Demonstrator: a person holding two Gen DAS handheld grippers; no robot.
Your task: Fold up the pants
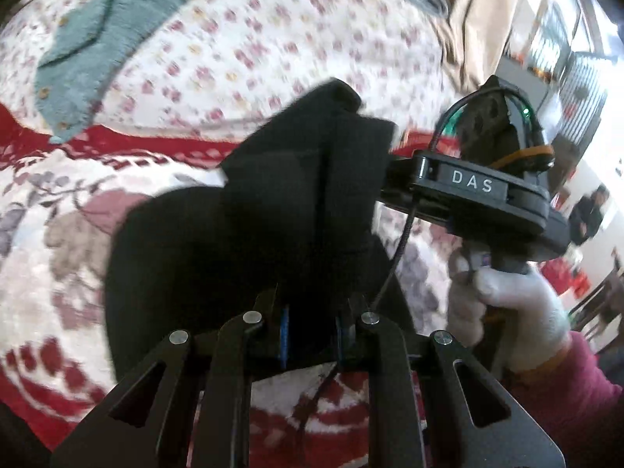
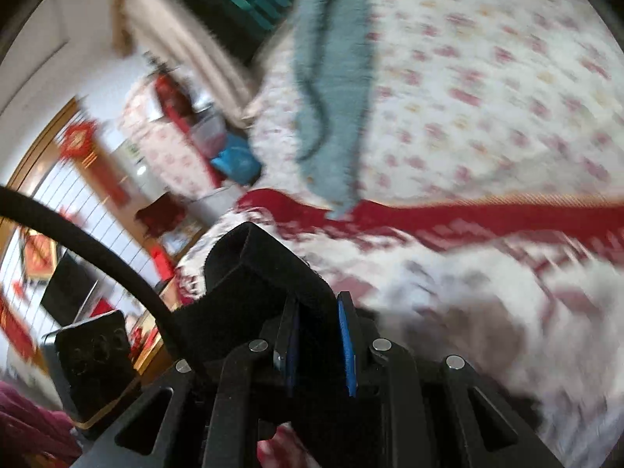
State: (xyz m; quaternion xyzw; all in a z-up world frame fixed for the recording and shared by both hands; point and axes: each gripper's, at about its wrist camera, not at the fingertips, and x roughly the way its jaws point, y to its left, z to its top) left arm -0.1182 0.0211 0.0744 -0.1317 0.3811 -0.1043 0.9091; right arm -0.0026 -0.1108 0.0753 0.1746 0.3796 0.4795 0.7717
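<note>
Left gripper (image 1: pixel 312 327): jaws narrow, blue pads clamped on black fabric of the pants (image 1: pixel 249 226), which rise from the fingers as a bunched dark mass held off the bed.

Right gripper (image 2: pixel 318 343): jaws narrow, blue pads (image 2: pixel 347 351) set on either side of a folded black band of the same pants (image 2: pixel 253 273). Fabric sits between them and looks gripped.

Just beside the left gripper, the body of the other gripper, marked "DAS" (image 1: pixel 472 185), is carried by a white-gloved hand (image 1: pixel 507 312) with a magenta sleeve (image 1: pixel 565 401) behind it. The two tools are close together, the pants bunched between them.

Below the pants: a plush blanket (image 1: pixel 58 241) with a red and cream flower pattern and a red border. Beyond it, a white sheet with small pink flowers (image 1: pixel 273 39). A teal knitted garment (image 1: pixel 97 39) lies flat on that sheet, well apart from the pants.

Both views are motion-blurred; room detail past the bed is unclear.
</note>
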